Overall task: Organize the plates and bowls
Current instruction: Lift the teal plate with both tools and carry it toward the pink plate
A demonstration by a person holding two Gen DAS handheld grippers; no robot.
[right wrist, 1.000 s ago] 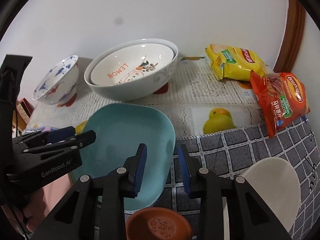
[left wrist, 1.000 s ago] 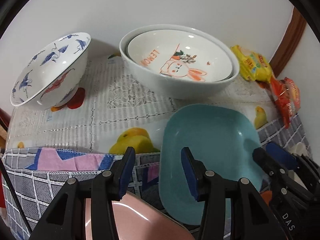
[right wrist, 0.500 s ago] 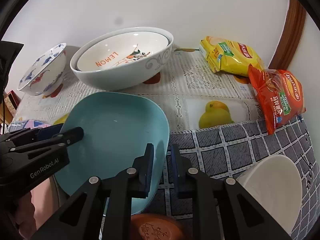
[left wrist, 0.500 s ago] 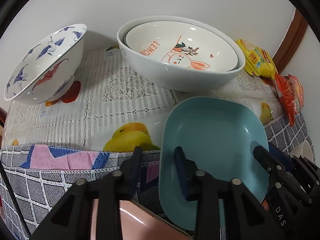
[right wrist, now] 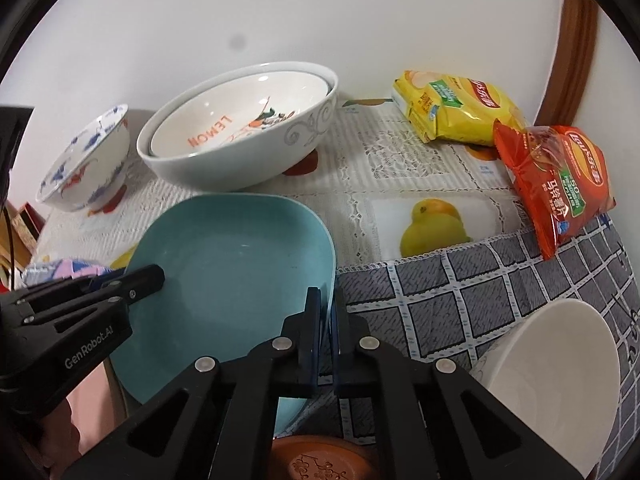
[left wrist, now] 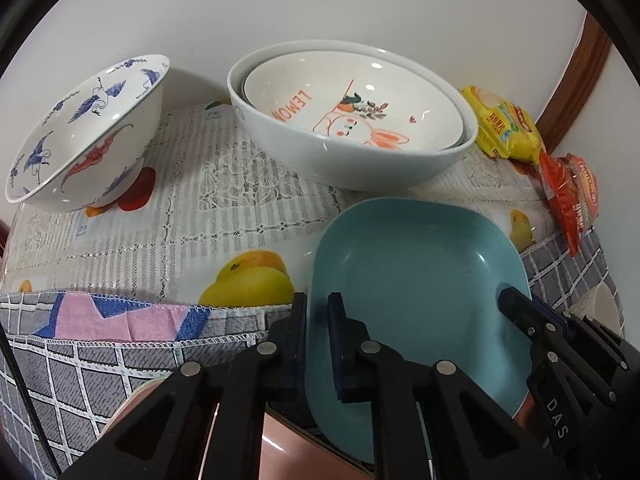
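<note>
A teal square plate [left wrist: 420, 280] [right wrist: 232, 260] sits at the near edge of the table, partly over a pink plate [left wrist: 280, 444]. My left gripper [left wrist: 317, 314] has its jaws closing on the plate's left rim, and the pads press on it from both sides. My right gripper [right wrist: 326, 306] is closing the same way on the right rim, which is pinched between its blue pads. Behind the plate a cream LEMON bowl [left wrist: 352, 108] nests in a large pale bowl [right wrist: 240, 168]. A blue-and-white crane bowl [left wrist: 80, 136] [right wrist: 84, 164] stands at the far left.
A white dish [right wrist: 552, 384] lies near right and a brown saucer [right wrist: 320, 460] just below the right gripper. A yellow snack bag [right wrist: 456, 108] and a red one [right wrist: 556, 184] lie far right by a wooden frame [right wrist: 576, 40]. The wall is close behind.
Both grippers went from standing open astride the teal plate's rims to closed on them. The hands barely moved.
</note>
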